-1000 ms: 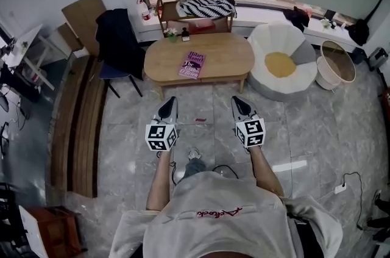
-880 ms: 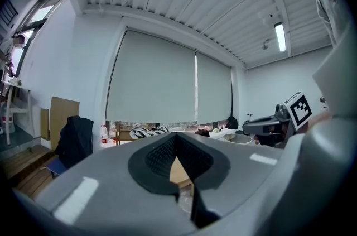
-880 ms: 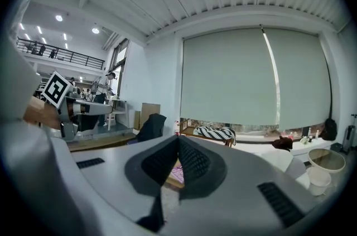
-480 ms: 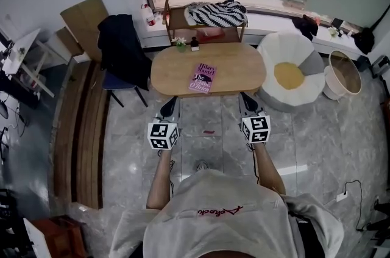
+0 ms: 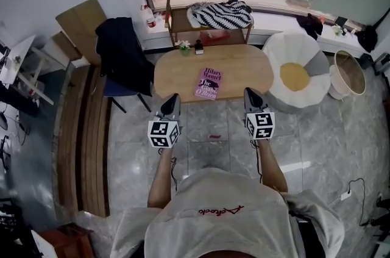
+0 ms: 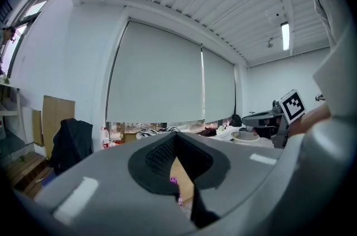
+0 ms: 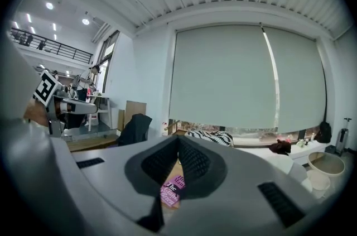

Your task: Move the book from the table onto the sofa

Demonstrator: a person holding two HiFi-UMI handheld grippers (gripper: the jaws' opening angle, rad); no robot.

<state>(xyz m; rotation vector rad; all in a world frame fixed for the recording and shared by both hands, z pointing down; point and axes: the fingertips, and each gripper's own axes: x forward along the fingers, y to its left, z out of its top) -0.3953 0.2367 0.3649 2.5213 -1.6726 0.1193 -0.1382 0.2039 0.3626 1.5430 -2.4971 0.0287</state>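
Note:
A purple book point(image 5: 209, 83) lies flat on the oval wooden table point(image 5: 244, 68), near its front edge. My left gripper point(image 5: 172, 98) is shut and empty, its tip at the table's front left edge. My right gripper point(image 5: 250, 93) is also shut and empty, its tip at the front edge to the right of the book. The book lies between the two tips. A strip of the book point(image 7: 170, 192) shows below the closed jaws in the right gripper view, and a sliver point(image 6: 173, 180) in the left gripper view. A white round sofa seat point(image 5: 286, 52) with a yellow cushion stands right of the table.
A chair draped with a black jacket point(image 5: 122, 49) stands left of the table. A small plant point(image 5: 185, 45) and a dark bottle point(image 5: 199, 47) sit at the table's back. Behind is a shelf with zebra-striped cloth point(image 5: 220, 11). A basket point(image 5: 349, 72) is at far right, wooden planks point(image 5: 79, 129) at left.
Both grippers moved forward together, from the open floor up to the table's front edge. The table and book now lie closer. Both stayed shut.

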